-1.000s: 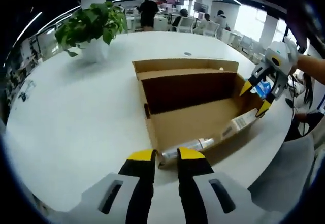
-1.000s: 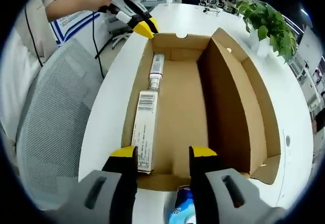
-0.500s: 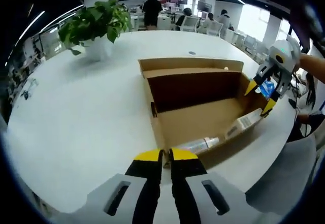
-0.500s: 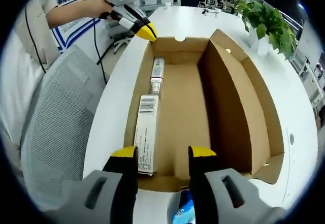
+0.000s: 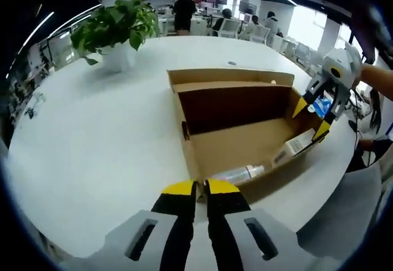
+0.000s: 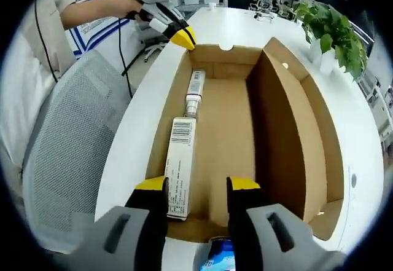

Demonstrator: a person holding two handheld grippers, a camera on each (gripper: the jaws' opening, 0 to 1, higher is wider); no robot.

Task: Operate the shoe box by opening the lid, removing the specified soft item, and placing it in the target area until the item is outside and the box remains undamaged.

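Right now your left gripper [image 5: 200, 188] has its jaws nearly together, pinching the near end wall of the open cardboard shoe box [image 5: 245, 108] on the round white table [image 5: 92, 136]. Your right gripper [image 6: 196, 185] sits at the opposite end with its jaws spread wide over the box rim, gripping nothing; a blue packet [image 6: 220, 263] lies just beneath it, outside the box. Inside, a white carton with a barcode [image 6: 178, 166] lies along one side wall, and a tube [image 6: 195, 90] lies in line beyond it. A potted plant [image 5: 113, 31] stands well apart from the box.
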